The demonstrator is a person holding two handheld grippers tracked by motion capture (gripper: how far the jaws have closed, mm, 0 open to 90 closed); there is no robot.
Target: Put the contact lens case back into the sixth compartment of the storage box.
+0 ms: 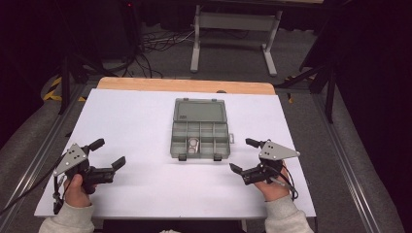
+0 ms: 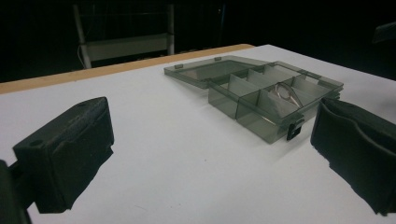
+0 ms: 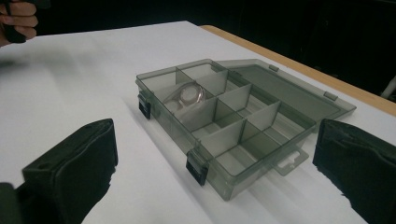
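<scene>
A grey see-through compartment box (image 1: pixel 210 141) lies at the middle of the white table, its lid (image 1: pixel 199 110) folded flat toward the far side. One front compartment holds a small round white item (image 1: pixel 194 144) with a clear loop, also seen as the round item (image 3: pixel 189 95) and as a loop (image 2: pixel 285 92). My left gripper (image 1: pixel 109 153) rests at the near left, open and empty, well left of the box (image 2: pixel 261 100). At the near right, my right gripper (image 1: pixel 243 155) is open and empty, just right of the box's front corner (image 3: pixel 205 172).
The white tabletop (image 1: pixel 136 121) ends in a wooden strip (image 1: pixel 184 85) at the far edge. Beyond it stand a metal frame (image 1: pixel 235 29) and floor cables (image 1: pixel 150 43). The person's other hand (image 3: pixel 16 18) shows far off in the right gripper view.
</scene>
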